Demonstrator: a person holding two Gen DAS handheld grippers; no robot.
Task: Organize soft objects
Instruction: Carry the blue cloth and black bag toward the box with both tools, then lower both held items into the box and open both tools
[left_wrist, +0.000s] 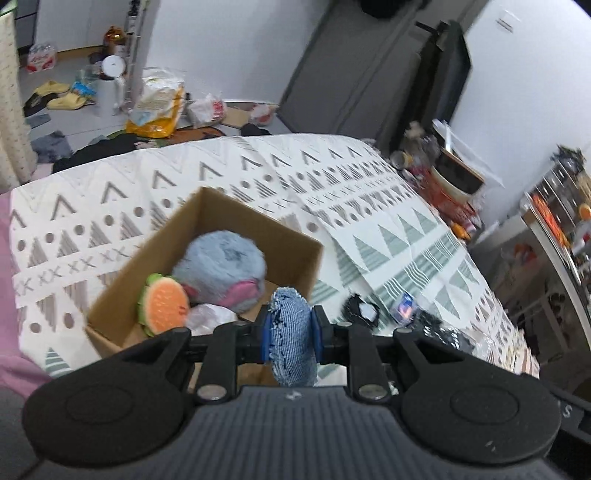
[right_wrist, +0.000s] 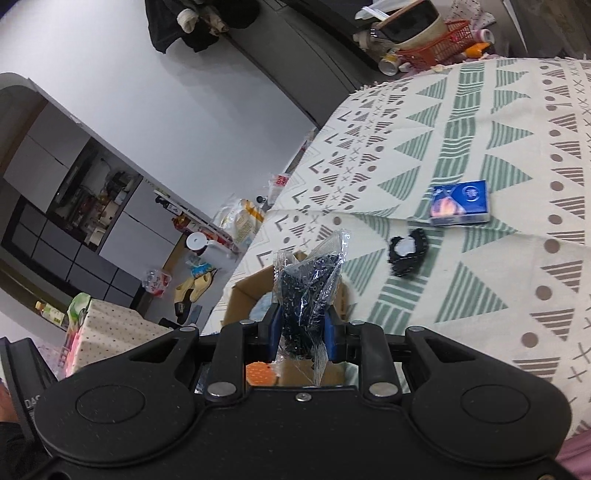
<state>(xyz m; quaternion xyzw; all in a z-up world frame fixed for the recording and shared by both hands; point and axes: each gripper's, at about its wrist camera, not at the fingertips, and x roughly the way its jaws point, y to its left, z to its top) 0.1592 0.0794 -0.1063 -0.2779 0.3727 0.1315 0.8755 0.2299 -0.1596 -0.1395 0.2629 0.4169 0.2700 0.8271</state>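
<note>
L gripper: jaws clamped tight on a blue microfibre cloth, pinched betw. the blue pads; cloth bulges above and below the fingers. Gripper is held just beside the near-right corner of the cardboard box, above the patterned blanket.

R gripper: jaws narrow, closed on a clear plastic bag w/ dark contents; bag top sticks up past the fingertips, crinkled film hangs below. Box is seen directly behind/below the bag in the R wrist view, mostly hidden by gripper.

Box contents (L wrist view): grey-blue fluffy plush w/ pink part at its lower edge, burger-shaped plush at near-left wall, white/pinkish crumpled item next to it – type can't be told.

Outside the box, on blanket: black-and-white small item, just beside it a blue packet. Both lie apart from either gripper, to the right of the box.
</note>
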